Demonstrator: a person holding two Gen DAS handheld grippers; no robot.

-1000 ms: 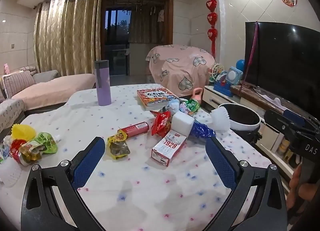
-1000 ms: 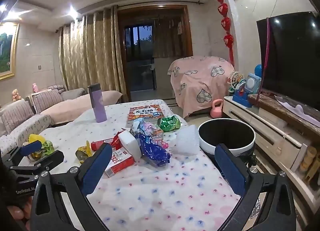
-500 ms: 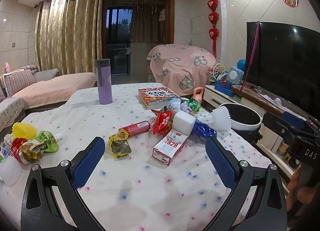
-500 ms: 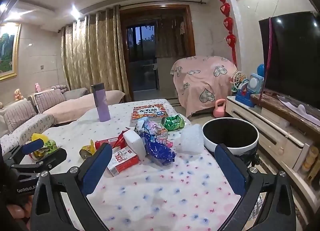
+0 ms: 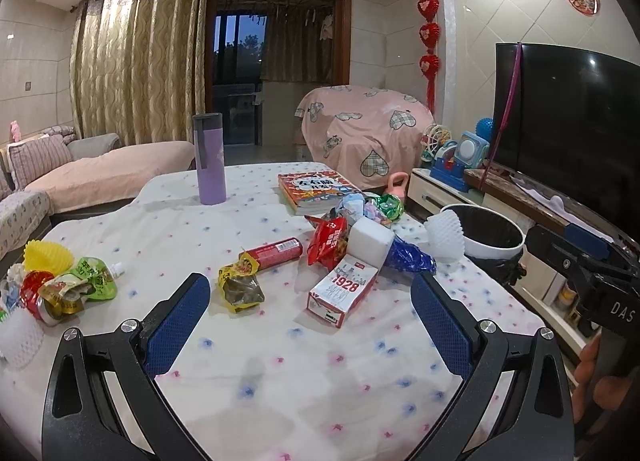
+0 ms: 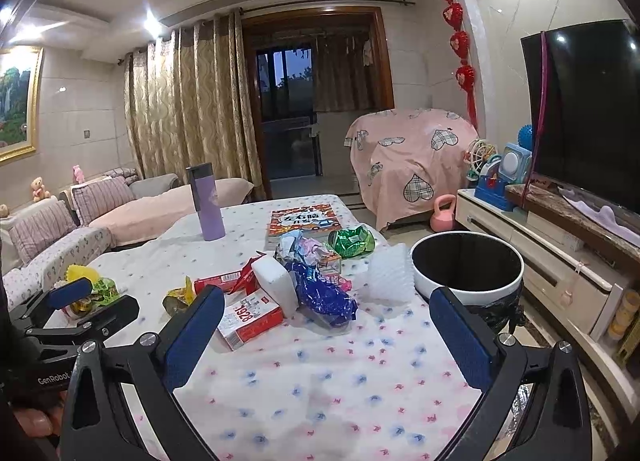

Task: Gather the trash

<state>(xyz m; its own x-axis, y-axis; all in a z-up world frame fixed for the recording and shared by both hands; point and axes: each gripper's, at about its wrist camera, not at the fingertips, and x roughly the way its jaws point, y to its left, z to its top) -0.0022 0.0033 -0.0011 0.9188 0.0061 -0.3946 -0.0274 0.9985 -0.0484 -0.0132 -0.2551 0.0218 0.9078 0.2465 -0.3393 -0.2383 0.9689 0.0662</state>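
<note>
**Wrappers wait beside an open bin**

You hold both tools wide open and empty above the cloth-covered counter (image 5: 320, 381), touching nothing. Your left hand-held gripper (image 5: 310, 325) faces the 1928 carton (image 5: 343, 290), which lies just short of the bin-side heap, with a crumpled yellow wrapper (image 5: 239, 285) farther from the bin. Your right hand-held gripper (image 6: 326, 335) looks over the blue foil (image 6: 324, 295) and the white foam net (image 6: 390, 275), which stands just beside the bin (image 6: 466, 269). Take the pieces nearest the bin first, one at a time; pinch loose foil low and square so it does not slip, and leave the book (image 6: 302, 221) and purple flask (image 6: 208, 203) alone.
</note>
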